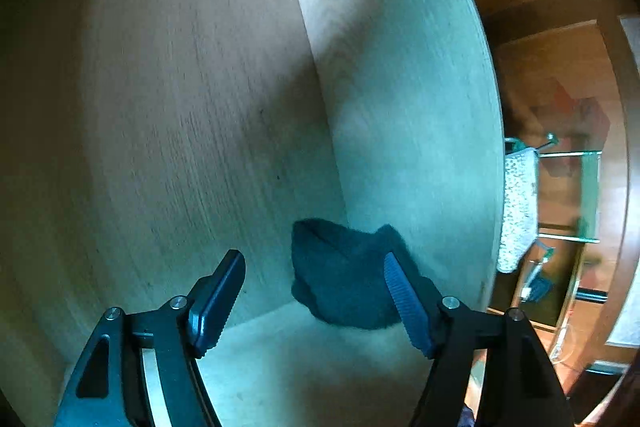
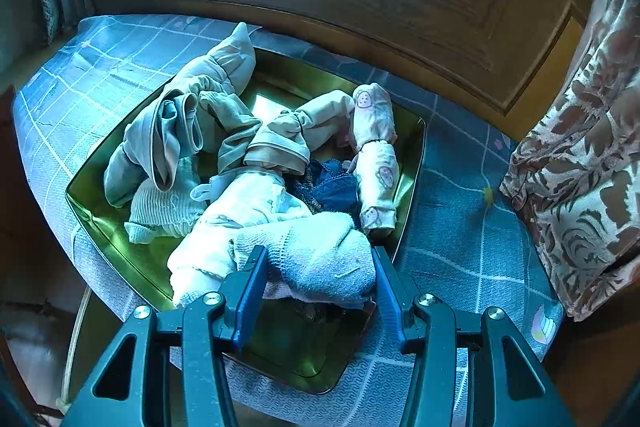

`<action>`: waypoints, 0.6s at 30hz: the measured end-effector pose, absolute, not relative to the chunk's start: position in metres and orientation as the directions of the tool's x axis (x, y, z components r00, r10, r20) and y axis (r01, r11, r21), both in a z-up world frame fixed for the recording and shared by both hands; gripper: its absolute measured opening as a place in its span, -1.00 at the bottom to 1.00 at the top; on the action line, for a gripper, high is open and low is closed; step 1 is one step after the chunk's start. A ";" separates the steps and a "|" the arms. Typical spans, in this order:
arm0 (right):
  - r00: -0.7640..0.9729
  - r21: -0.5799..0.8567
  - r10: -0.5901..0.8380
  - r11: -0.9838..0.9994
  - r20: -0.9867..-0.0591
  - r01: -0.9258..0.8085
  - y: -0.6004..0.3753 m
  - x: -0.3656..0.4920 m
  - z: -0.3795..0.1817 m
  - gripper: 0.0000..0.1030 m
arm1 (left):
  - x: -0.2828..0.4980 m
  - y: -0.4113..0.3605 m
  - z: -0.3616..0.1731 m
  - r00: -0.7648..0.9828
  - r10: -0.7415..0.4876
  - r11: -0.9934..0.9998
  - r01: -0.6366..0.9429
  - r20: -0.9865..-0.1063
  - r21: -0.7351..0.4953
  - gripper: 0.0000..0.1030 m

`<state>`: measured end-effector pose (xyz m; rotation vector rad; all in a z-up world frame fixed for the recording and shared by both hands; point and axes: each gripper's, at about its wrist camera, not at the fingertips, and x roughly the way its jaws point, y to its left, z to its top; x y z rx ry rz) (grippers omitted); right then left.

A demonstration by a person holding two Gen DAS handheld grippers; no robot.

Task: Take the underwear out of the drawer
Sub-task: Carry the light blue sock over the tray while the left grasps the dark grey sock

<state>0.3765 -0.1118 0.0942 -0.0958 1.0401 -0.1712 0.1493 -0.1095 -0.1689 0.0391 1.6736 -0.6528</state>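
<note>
In the left wrist view a small dark blue garment (image 1: pixel 340 279) lies crumpled in the corner of a pale wooden drawer (image 1: pixel 160 107), against its side wall (image 1: pixel 400 87). My left gripper (image 1: pixel 312 259) hangs over it, open wide; its right finger overlaps the garment's edge and the left finger stands clear over bare wood. In the right wrist view my right gripper (image 2: pixel 319 253) is shut on a pale blue knitted garment (image 2: pixel 320 255), which fills the gap between both pads. It rests on a pile of light underwear and socks (image 2: pixel 224 147) in a shiny metal tray (image 2: pixel 412 147).
The tray sits on a blue checked cloth (image 2: pixel 460 227) below a dark wood wall and window. A floral curtain (image 2: pixel 580 147) hangs at the right. Beyond the drawer's wall, a glass shelf unit (image 1: pixel 568 195) stands on a wood floor.
</note>
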 end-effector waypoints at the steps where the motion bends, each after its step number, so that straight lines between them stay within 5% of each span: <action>1: 0.496 -0.159 -0.184 0.983 -0.849 0.093 -0.112 0.376 0.094 0.00 | 0.150 -0.107 -0.168 -0.229 -0.330 0.838 0.375 -0.916 -0.396 0.44; 8: 0.500 -0.149 -0.173 0.985 -0.849 0.087 -0.114 0.377 0.093 0.01 | 0.141 -0.100 -0.168 -0.344 -0.422 0.794 0.307 -0.839 -0.525 0.48; 15: 0.500 -0.157 -0.177 0.984 -0.848 0.082 -0.113 0.379 0.091 0.02 | 0.134 -0.115 -0.188 -0.375 -0.307 0.806 0.386 -0.874 -0.449 0.50; 18: 0.501 -0.158 -0.178 0.984 -0.847 0.083 -0.113 0.379 0.091 0.02 | 0.134 -0.116 -0.198 -0.392 -0.291 0.803 0.395 -0.873 -0.445 0.16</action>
